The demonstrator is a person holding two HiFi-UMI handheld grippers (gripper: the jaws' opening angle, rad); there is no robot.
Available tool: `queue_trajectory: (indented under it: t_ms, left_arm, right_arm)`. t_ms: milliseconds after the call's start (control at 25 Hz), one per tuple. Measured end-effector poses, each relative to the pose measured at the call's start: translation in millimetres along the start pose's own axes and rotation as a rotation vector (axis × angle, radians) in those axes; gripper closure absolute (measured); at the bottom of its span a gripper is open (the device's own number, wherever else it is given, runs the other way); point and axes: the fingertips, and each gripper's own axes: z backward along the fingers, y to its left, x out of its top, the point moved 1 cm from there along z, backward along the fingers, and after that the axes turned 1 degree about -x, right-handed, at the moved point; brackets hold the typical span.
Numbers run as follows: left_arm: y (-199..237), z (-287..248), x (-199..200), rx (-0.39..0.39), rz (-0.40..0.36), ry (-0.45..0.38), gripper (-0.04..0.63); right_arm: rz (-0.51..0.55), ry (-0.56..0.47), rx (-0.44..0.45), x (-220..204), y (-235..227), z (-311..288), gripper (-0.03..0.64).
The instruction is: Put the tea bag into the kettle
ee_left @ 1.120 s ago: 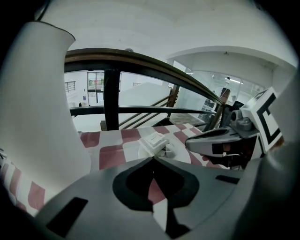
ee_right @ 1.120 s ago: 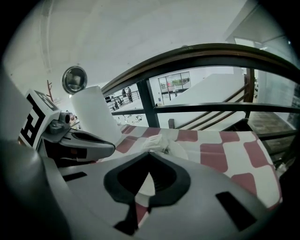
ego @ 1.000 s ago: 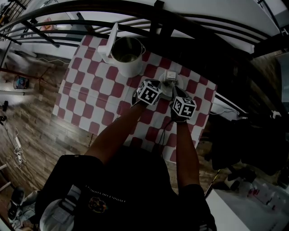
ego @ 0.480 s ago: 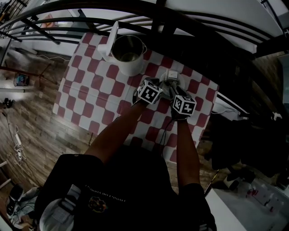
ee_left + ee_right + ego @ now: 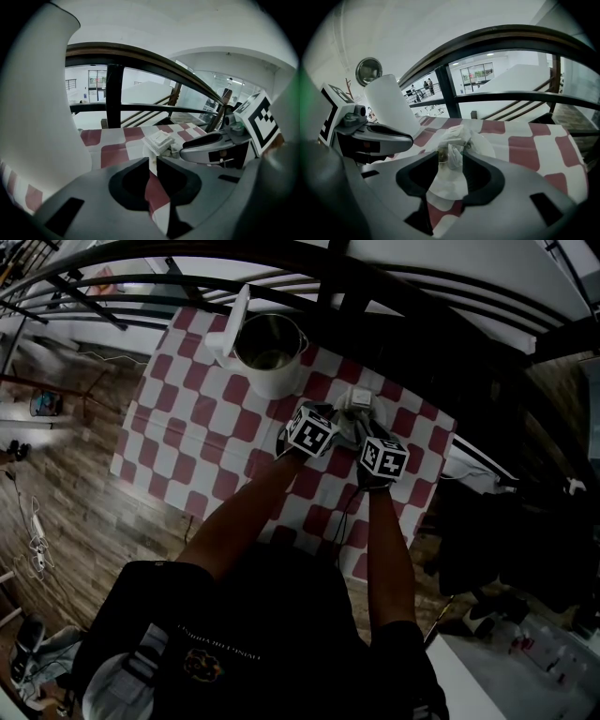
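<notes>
The white kettle [image 5: 267, 357] stands with its lid up at the table's far left; it also shows as kettle [image 5: 37, 103] and kettle [image 5: 391, 105]. A white plate [image 5: 373, 414] holds small white packets [image 5: 159, 139]. A greenish tea bag [image 5: 453, 152] in a crumpled clear wrapper lies on the plate [image 5: 487, 146], between the parted tips of my right gripper [image 5: 451, 158], which do not visibly press it. My left gripper [image 5: 153, 160] is nearly closed on a thin white wrapper strip. Both grippers, left gripper [image 5: 336, 426] and right gripper [image 5: 364, 432], sit at the plate's near side.
The red-and-white checked tablecloth [image 5: 206, 427] covers a small table, with wooden floor [image 5: 75, 512] to the left. A dark curved railing [image 5: 394, 287] runs just behind the table. The right gripper's body [image 5: 206, 145] is close beside the left one.
Both grippers stay by the plate, shifted only slightly. The kettle and plate have not moved.
</notes>
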Motion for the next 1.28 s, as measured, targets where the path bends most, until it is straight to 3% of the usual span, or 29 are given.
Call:
queue_trajectory:
  t_ms: [40,160,200,240,640,680,720,760,920,960,1000,1280]
  left_arm:
    - [0.1,0.3,-0.4,0.004,-0.005,0.000,0.582]
    - [0.3,0.8,-0.6,0.007,-0.007,-0.001,0.592]
    - [0.9,1.1,-0.5,0.008,-0.003,-0.001,0.592]
    - [1.5,1.7,-0.5,0.010,0.000,-0.001,0.592]
    - [8.2,7.8,-0.4,0.033,0.011,-0.008,0.591]
    - [7.7,8.3,-0.5,0.032,0.011,-0.008,0.592]
    - [7.0,8.7,-0.5,0.032,0.011,-0.008,0.592]
    - [6.7,9.1,-0.3,0.031,0.011,-0.009,0.592]
    - [7.0,12.1,-0.5,0.033,0.016,-0.010,0.591]
    - [7.5,12.8,-0.2,0.035,0.016,-0.009,0.591]
    - [8.3,13.5,-0.1,0.036,0.017,-0.010,0.591]
    - [10.7,18.2,2.2,0.047,0.016,-0.020,0.591]
  right_arm:
    - [0.000,0.003,-0.002,-0.3,-0.4,-0.6,0.463]
    - [0.016,0.015,-0.023,-1.4,-4.0,-2.9,0.463]
    - [0.035,0.014,-0.036,-1.4,-5.4,-2.7,0.489]
    - [0.054,0.006,-0.042,-1.4,-5.7,-1.5,0.606]
    - [0.082,-0.049,-0.035,-0.6,2.2,4.7,0.606]
    - [0.072,-0.040,-0.027,-1.5,3.2,2.1,0.576]
    - [0.053,-0.022,-0.012,-3.7,4.1,-1.2,0.428]
    - [0.034,-0.001,0.004,-6.5,5.0,-4.6,0.373]
    - [0.041,0.047,-0.011,-13.9,4.1,-9.5,0.366]
    - [0.056,0.048,-0.034,-14.1,1.5,-8.3,0.383]
    - [0.070,0.045,-0.051,-13.9,-0.8,-6.5,0.588]
    - [0.083,-0.035,-0.037,-5.0,1.3,7.4,0.606]
